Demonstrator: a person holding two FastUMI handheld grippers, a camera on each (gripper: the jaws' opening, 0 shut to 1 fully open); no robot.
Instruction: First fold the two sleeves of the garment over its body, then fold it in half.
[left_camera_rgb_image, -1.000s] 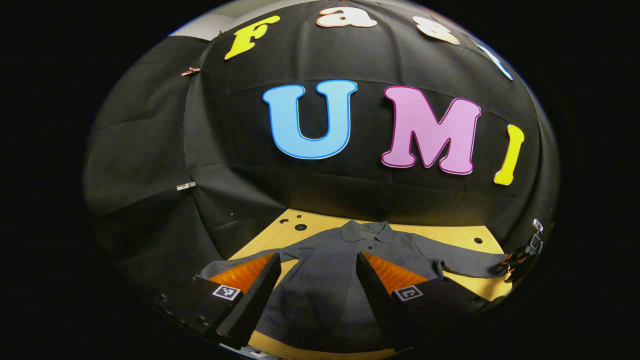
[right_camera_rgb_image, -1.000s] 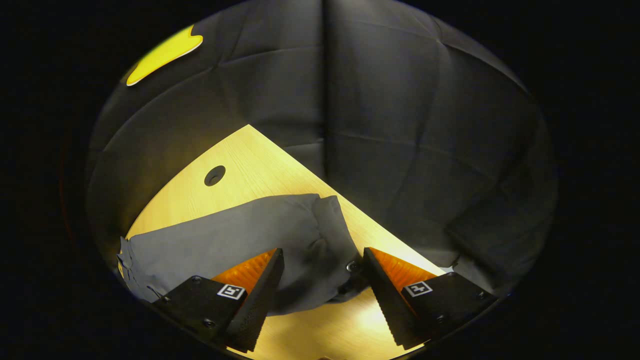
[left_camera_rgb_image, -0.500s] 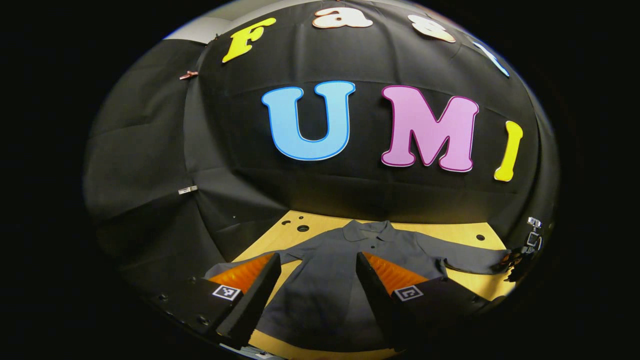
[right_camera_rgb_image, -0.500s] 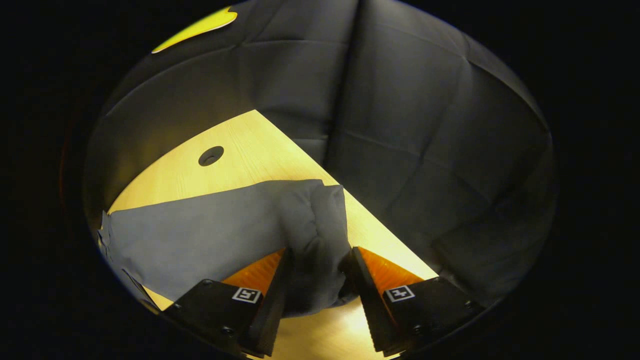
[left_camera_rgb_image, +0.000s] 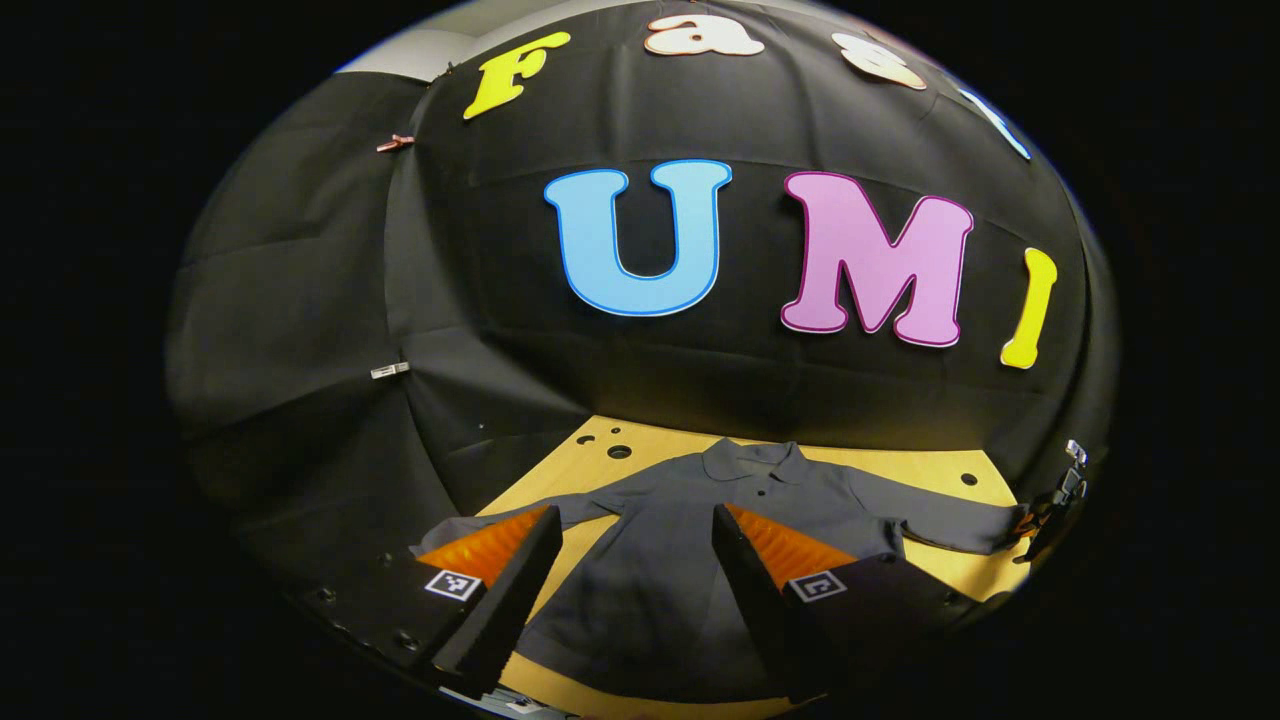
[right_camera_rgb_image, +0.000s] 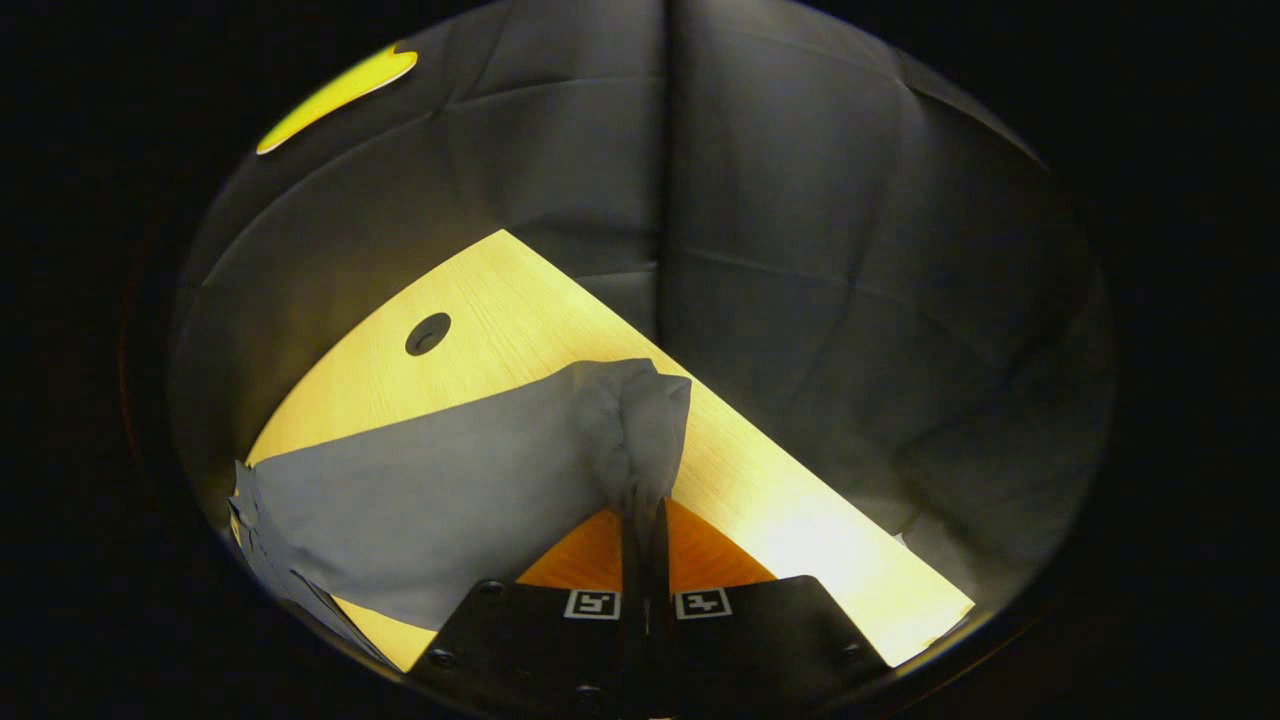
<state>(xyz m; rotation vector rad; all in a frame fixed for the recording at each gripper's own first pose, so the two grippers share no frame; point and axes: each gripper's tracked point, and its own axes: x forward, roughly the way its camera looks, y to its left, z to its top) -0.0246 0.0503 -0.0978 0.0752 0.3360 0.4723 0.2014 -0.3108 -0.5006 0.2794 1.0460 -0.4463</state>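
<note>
A: Where's the garment (left_camera_rgb_image: 690, 560)?
B: Flat on the worktop (left_camera_rgb_image: 940, 470), collar at twelve o'clock.
A: The right hand-held gripper (right_camera_rgb_image: 645, 520)?
B: Clenched on the sleeve (right_camera_rgb_image: 480, 490) cuff.
A: And the left hand-held gripper (left_camera_rgb_image: 630, 580)?
B: Released, fingers spread, above the body.

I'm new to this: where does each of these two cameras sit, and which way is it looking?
Left gripper view: rides on the left gripper, facing across the wooden table at the spread grey garment and the booth wall; its own open fingers frame the bottom.
Right gripper view: rides on the right gripper, looking down at the table corner; its fingers pinch the sleeve cuff.
Shared: the same garment and table; the left gripper view also shows the right gripper at the sleeve's end.
</note>
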